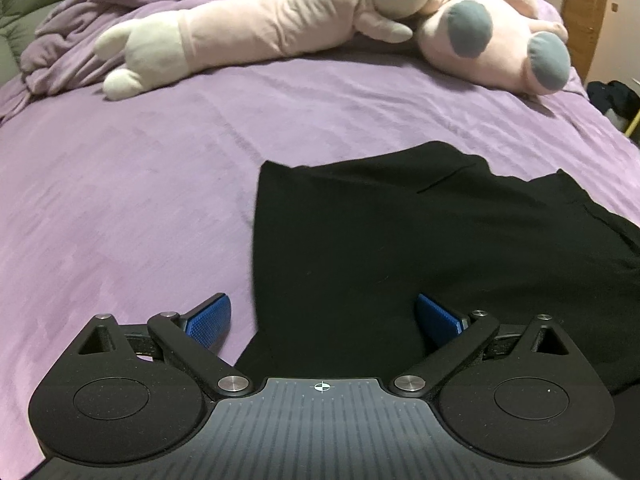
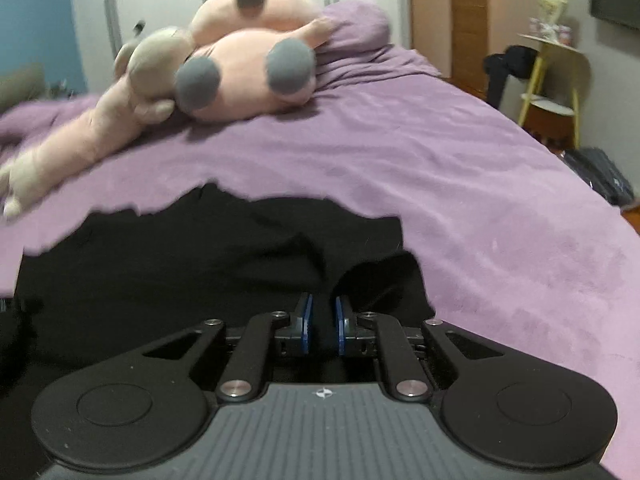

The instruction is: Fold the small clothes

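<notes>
Presently the black garment (image 1: pixel 400 248) lies on the purple bed (image 1: pixel 140 200). Left tongs (image 1: pixel 324 320) stand wide apart, straddling its near edge. Right tongs (image 2: pixel 322 320) are nearly closed; whether cloth is pinched cannot be told. Judged step: securing near corners; next, left tongs must close.

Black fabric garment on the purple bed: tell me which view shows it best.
Left wrist view: the black fabric garment shows sharp, with its left edge and far edge clear. The right wrist view shows it blurred, close under the right gripper.
</notes>
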The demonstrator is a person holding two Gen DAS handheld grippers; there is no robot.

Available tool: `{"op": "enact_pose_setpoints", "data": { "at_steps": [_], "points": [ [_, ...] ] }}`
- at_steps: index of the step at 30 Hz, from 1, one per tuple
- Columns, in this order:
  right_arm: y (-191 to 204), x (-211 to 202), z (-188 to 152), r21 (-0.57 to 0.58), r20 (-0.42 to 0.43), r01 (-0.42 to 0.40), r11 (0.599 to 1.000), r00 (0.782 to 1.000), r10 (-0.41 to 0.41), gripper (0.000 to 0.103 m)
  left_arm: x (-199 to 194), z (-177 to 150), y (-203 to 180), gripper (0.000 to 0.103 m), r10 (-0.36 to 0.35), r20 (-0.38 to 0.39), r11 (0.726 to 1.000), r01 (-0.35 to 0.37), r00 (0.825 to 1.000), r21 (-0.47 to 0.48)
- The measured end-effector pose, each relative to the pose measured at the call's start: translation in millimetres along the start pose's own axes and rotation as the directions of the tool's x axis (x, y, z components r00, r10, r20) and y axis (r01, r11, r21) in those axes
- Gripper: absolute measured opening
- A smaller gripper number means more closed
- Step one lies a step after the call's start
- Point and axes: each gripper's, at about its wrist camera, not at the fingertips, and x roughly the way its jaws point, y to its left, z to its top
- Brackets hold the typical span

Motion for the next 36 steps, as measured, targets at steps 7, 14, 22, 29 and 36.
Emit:
{"op": "enact_pose_setpoints", "data": {
  "at_steps": [7, 14, 22, 29, 36],
  "points": [
    [-2, 2, -1, -0.019, -0.039, 0.020, 1.000, 0.999, -0.020, 0.010, -5, -1, 3, 0.102, 0.051, -0.016, 0.997, -0.051, 0.999, 0.057],
    [-16, -56, -30, 0.043, -0.119, -0.078, 0.996, 0.989, 0.083, 0.032, -38, -14, 35, 0.087, 0.004, -0.088, 0.999, 0.000, 0.996, 0.043],
    [-65, -182, -128, 0.072, -0.226, -0.117, 0.990, 0.965, 0.131, 0.041, -156, -119, 77, 0.090, -0.211, -0.157, 0.955, 0.238, 0.965, 0.178],
    [-80, -214, -164, 0.128, -0.295, -0.051, 0.990, 0.951, 0.087, 0.048, -186, -183, 129, 0.087, -0.199, -0.262, 0.980, 0.198, 0.945, -0.029],
    [-91, -205, -171, 0.278, -0.269, -0.104, 0.955, 0.946, 0.181, 0.049, -195, -189, 140, 0.080, -0.281, -0.269, 0.960, 0.270, 0.921, -0.079]
  ]
}}
